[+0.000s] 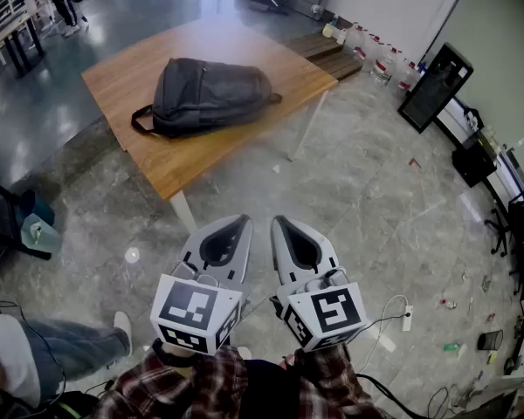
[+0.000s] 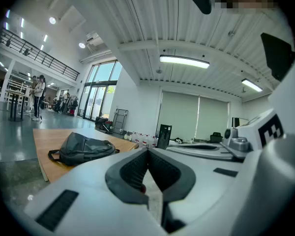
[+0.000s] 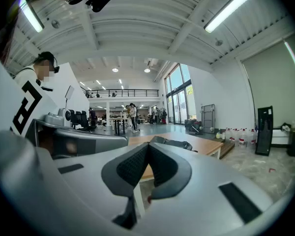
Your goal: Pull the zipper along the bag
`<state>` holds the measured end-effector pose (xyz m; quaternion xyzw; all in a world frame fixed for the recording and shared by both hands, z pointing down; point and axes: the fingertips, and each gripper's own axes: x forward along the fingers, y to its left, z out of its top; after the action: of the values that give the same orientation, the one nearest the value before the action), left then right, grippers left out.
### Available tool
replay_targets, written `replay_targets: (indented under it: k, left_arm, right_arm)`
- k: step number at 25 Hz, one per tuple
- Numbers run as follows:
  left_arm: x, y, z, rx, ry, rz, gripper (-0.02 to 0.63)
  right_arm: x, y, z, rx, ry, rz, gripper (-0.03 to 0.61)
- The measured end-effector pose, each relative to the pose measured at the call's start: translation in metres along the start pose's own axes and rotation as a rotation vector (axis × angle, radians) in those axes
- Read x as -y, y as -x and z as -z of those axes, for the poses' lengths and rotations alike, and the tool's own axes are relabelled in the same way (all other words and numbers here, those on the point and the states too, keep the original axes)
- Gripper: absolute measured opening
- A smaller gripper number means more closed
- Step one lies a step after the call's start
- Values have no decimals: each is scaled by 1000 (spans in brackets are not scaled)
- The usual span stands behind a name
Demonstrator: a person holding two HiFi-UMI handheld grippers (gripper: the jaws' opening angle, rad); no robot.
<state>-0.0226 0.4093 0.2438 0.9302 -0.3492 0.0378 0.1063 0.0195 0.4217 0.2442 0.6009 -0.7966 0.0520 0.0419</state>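
Distance is the main fact here: the bag (image 1: 205, 94) lies on the wooden worktop (image 1: 196, 164), and both tools are well short of it. The left tongs (image 1: 239, 221) and the right tongs (image 1: 278, 222) are held side by side off the worktop's near corner, over the floor (image 1: 375, 190), tips aimed toward the worktop. Each pair is clenched, tips meeting. Each gripper view shows only a hollow between the ribbed pads, with nothing caught in it. Held level and close together like this, they look to be in a ready pose for the approach, so I judge the pull not yet begun.

The bag is a dark grey backpack resting flat near the middle of the worktop. A looped carry strap reaches toward the worktop's left edge in the head view, and a thinner strap trails off the opposite end. Its fabric looks soft and a little slumped rather than stuffed. A curved seam runs over the upturned panel and is probably the zipper track, though the slider is too small to pick out in any view. Lying with that panel upward, the track should be reachable from above. Because the cloth is loose, one pair of tongs will likely need to pin it while the other draws the slider.
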Motion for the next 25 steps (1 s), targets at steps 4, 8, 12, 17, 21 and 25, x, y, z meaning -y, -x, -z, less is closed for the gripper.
replay_targets:
  k: [4, 8, 12, 17, 21, 25]
  left_arm:
    - [-65, -44, -25, -2, -6, 10, 8]
    - [-121, -83, -45, -2, -14, 19, 8]
    - [-168, -113, -51, -17, 4, 15, 8]
    - [-200, -153, -40, -70, 25, -8, 8]
    - [-232, -193, -35, -95, 42, -56, 8]
    - [-268, -238, -49, -81, 44, -114, 8]
  right_arm:
    - [15, -79, -17, 0, -4, 17, 11]
    - [31, -144, -30, 3, -2, 40, 11]
    - [42, -191, -27, -31, -10, 57, 11]
    - [70, -234, -9, -95, -45, 53, 11]
    - [97, -279, 3, -132, -54, 16, 11]
    - [125, -333, -5, -135, -38, -44, 11]
